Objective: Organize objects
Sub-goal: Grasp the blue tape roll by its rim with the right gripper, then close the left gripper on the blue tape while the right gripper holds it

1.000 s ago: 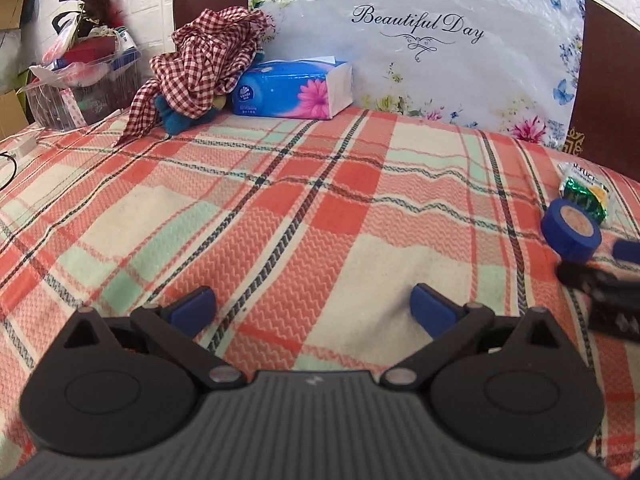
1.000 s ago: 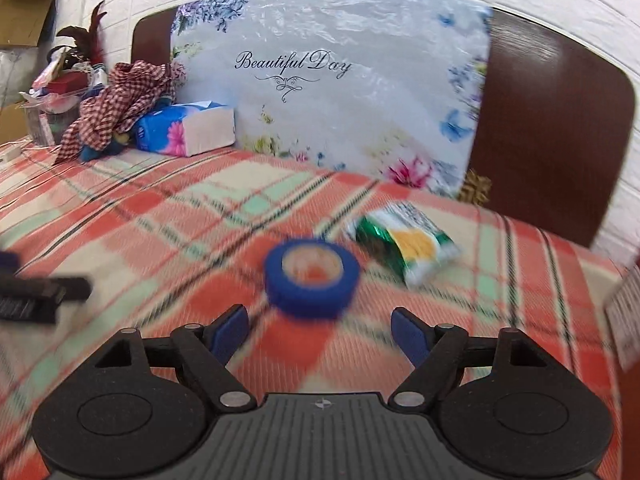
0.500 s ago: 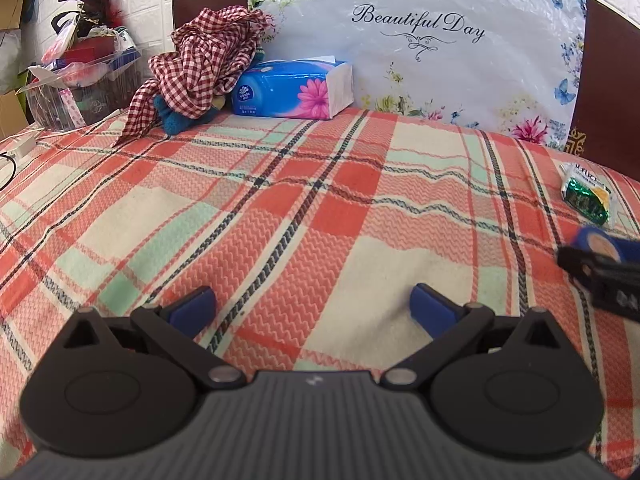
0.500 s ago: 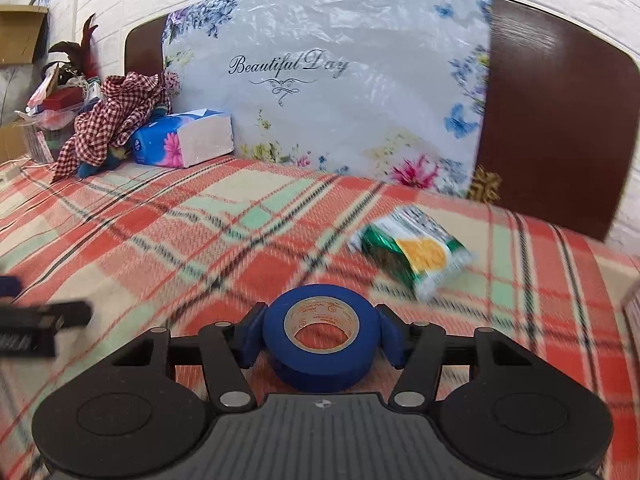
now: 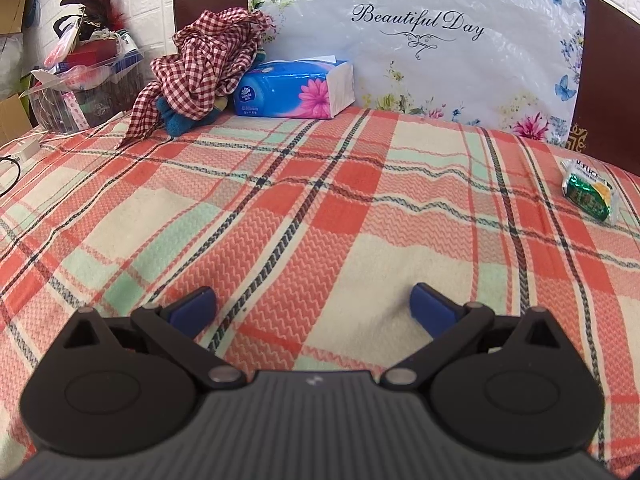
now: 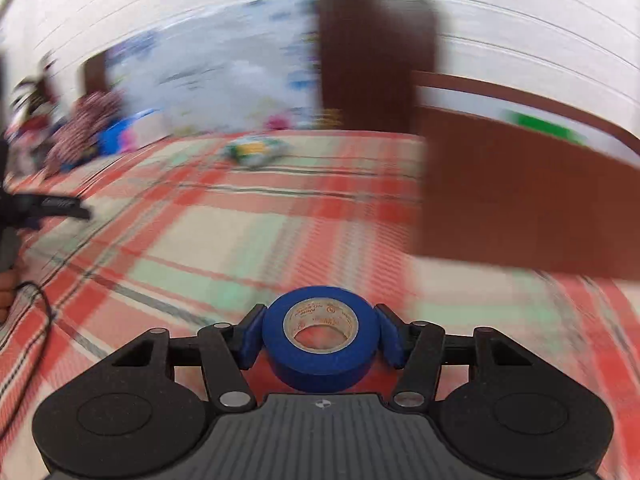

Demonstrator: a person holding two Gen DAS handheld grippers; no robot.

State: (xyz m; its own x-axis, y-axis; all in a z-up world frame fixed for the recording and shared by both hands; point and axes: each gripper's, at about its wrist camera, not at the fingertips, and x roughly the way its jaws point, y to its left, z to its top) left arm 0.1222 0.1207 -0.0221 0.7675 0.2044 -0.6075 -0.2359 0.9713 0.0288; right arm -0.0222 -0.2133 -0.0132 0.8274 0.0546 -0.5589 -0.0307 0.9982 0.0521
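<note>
In the right wrist view my right gripper (image 6: 320, 334) is shut on a blue roll of tape (image 6: 320, 336), its blue pads pressing both sides of the roll, held just above the plaid blanket (image 6: 240, 240). The picture is blurred by sideways motion. A green snack packet (image 6: 256, 150) lies far ahead; the same green snack packet (image 5: 588, 192) shows at the right edge of the left wrist view. My left gripper (image 5: 312, 310) hovers low over the plaid blanket (image 5: 320, 200), open, with nothing between its fingers.
A brown cardboard box (image 6: 520, 200) stands on the bed to the right of the tape. At the headboard lie a blue tissue pack (image 5: 296, 90), a checked cloth (image 5: 204, 64) and a floral pillow (image 5: 420, 40). A cluttered clear bin (image 5: 80, 88) stands at far left.
My right gripper closed on the blue tape roll, lifted it and swung right toward the brown box. The tape and the right gripper left the left wrist view. My left gripper stayed still.
</note>
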